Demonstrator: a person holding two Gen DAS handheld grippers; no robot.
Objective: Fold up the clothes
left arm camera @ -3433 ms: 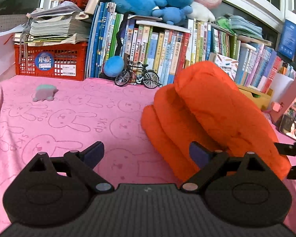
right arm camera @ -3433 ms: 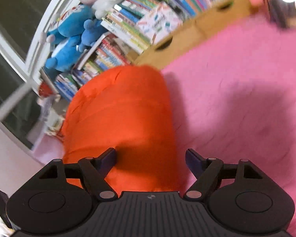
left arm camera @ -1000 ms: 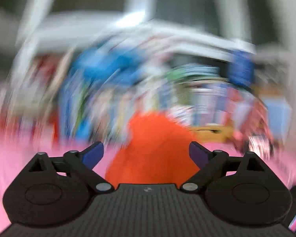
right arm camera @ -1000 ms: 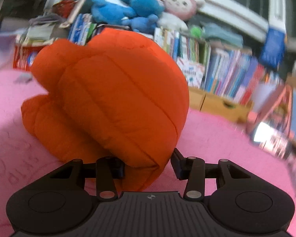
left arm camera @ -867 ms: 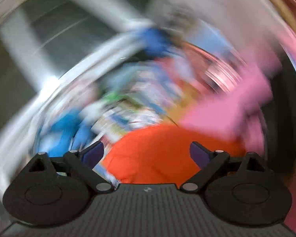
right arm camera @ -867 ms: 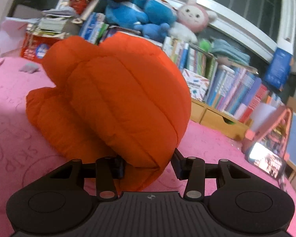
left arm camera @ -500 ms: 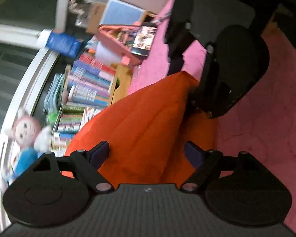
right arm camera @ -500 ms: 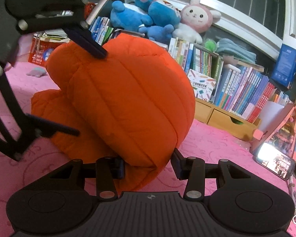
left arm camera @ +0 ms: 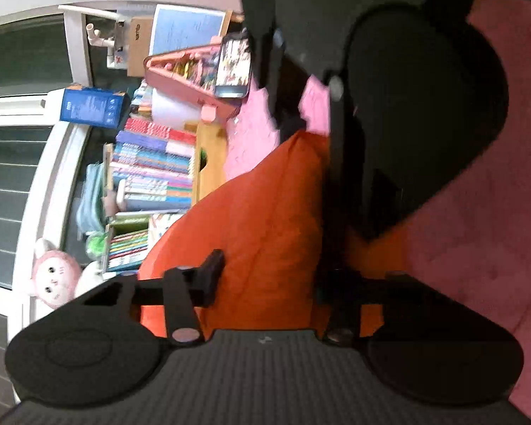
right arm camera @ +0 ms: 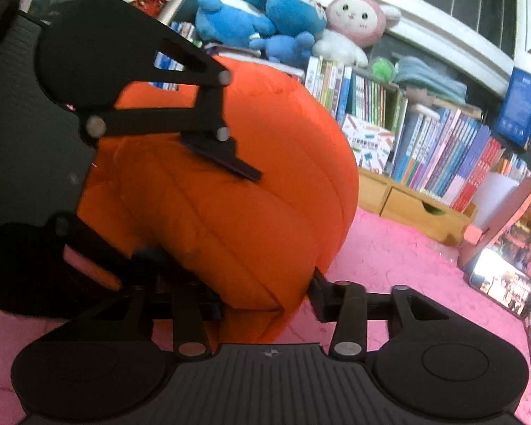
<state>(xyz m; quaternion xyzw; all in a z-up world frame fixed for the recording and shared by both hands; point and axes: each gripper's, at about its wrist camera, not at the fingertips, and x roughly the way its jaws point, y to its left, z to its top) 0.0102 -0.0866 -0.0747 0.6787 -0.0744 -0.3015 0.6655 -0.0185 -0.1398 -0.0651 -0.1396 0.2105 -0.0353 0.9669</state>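
Observation:
A puffy orange jacket point(right arm camera: 251, 184), folded into a thick bundle, lies on the pink blanket point(right arm camera: 400, 265). My right gripper point(right arm camera: 265, 299) has the near edge of the bundle between its fingers; its jaws are closing and both pads press the fabric. My left gripper point(left arm camera: 267, 283) is rolled on its side with an orange fold filling the gap, and its jaws are closing too. In the right wrist view the left gripper point(right arm camera: 198, 212) comes in from the left, one finger point(right arm camera: 226, 163) denting the jacket's top and the other under it.
A row of books point(right arm camera: 435, 148) with plush toys point(right arm camera: 265, 10) on top lines the back. Wooden drawer boxes point(right arm camera: 414, 209) stand in front of the books. A phone point(right arm camera: 502, 283) leans on a pink stand at the right, close to the jacket.
My left gripper swung in, rolled sideways and narrowed its wide jaws around the jacket's upper fold. My right gripper stayed on the near edge and tightened slightly.

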